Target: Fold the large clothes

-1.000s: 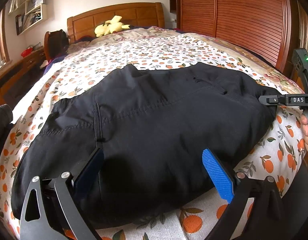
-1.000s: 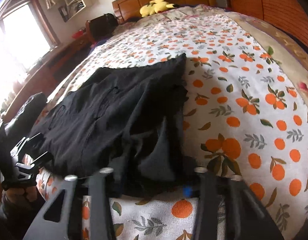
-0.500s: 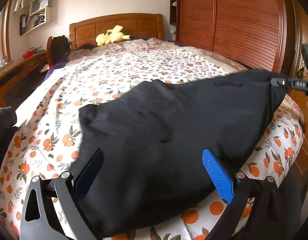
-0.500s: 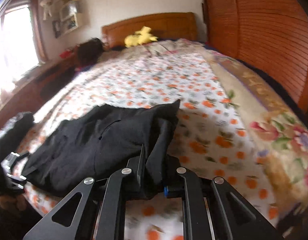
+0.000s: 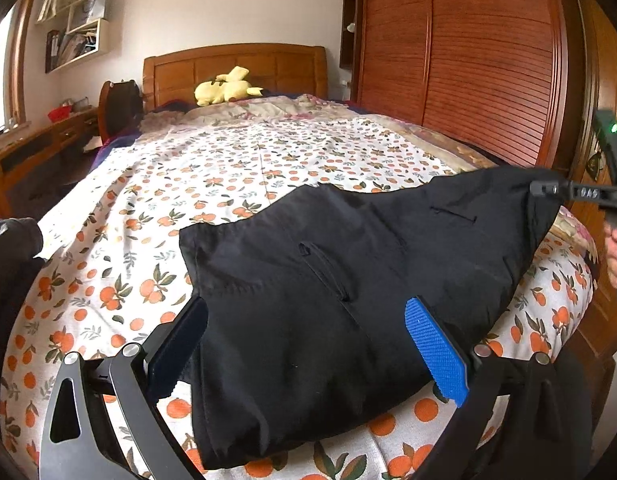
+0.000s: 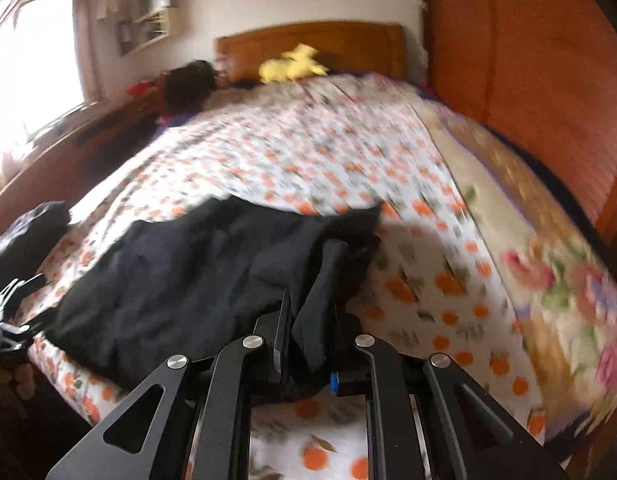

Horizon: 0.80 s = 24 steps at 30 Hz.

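Note:
A large black garment [image 5: 348, 300] lies on the near end of the bed and shows in the right wrist view [image 6: 196, 280] too. My left gripper [image 5: 308, 344] is open, its blue-padded fingers [image 5: 436, 356] spread wide just above the garment's near edge, holding nothing. My right gripper [image 6: 308, 340] is shut on the garment's right corner and lifts it off the bed; it shows at the far right of the left wrist view [image 5: 548, 190], where the cloth hangs stretched from it.
The bed has an orange-print sheet [image 5: 228, 168] and a wooden headboard [image 5: 236, 68] with a yellow plush toy [image 5: 224, 90]. A wooden wardrobe [image 5: 488, 60] runs along the right side. A desk [image 5: 36, 148] stands left. A dark bundle [image 5: 12, 240] lies at the bed's left edge.
My right gripper closed on the garment's right corner and raised it. The garment pulled rightward, uncovering the sheet on the left. My left gripper stayed open.

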Each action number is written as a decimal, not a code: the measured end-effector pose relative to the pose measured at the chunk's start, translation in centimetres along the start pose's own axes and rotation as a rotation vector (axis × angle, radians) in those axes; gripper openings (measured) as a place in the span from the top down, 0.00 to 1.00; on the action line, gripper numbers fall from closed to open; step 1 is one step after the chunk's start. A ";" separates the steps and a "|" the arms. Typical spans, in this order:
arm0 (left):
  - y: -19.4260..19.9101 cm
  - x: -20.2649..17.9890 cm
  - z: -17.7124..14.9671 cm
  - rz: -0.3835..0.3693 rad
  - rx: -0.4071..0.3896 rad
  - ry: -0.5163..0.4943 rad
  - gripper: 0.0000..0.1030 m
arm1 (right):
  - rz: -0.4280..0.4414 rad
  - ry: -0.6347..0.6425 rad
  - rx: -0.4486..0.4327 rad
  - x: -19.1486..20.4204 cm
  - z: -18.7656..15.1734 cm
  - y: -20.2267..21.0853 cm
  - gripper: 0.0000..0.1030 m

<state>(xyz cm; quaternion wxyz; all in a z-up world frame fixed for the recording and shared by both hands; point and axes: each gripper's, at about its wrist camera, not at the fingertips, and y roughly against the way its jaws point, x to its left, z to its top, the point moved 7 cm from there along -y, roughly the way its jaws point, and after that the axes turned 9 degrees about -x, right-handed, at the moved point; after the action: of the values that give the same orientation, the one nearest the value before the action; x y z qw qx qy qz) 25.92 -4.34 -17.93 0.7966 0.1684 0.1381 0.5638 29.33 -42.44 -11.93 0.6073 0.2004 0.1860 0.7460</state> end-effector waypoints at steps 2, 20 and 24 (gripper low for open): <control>0.4 0.5 0.2 0.008 -0.009 0.004 0.03 | 0.043 0.038 -0.027 2.3 1.4 0.5 0.88; 4.8 8.4 -0.1 0.153 -0.044 0.079 0.03 | 0.472 0.246 0.023 26.6 0.2 -4.9 0.94; 5.6 9.9 -0.6 0.174 -0.038 0.088 0.03 | 0.488 0.257 0.087 28.3 -2.5 -6.6 0.94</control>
<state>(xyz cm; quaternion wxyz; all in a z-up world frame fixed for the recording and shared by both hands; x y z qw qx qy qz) 24.17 6.80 -16.40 0.7410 0.1396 0.1470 0.6401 28.30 -13.48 -15.44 0.3718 0.1688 0.2397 0.8808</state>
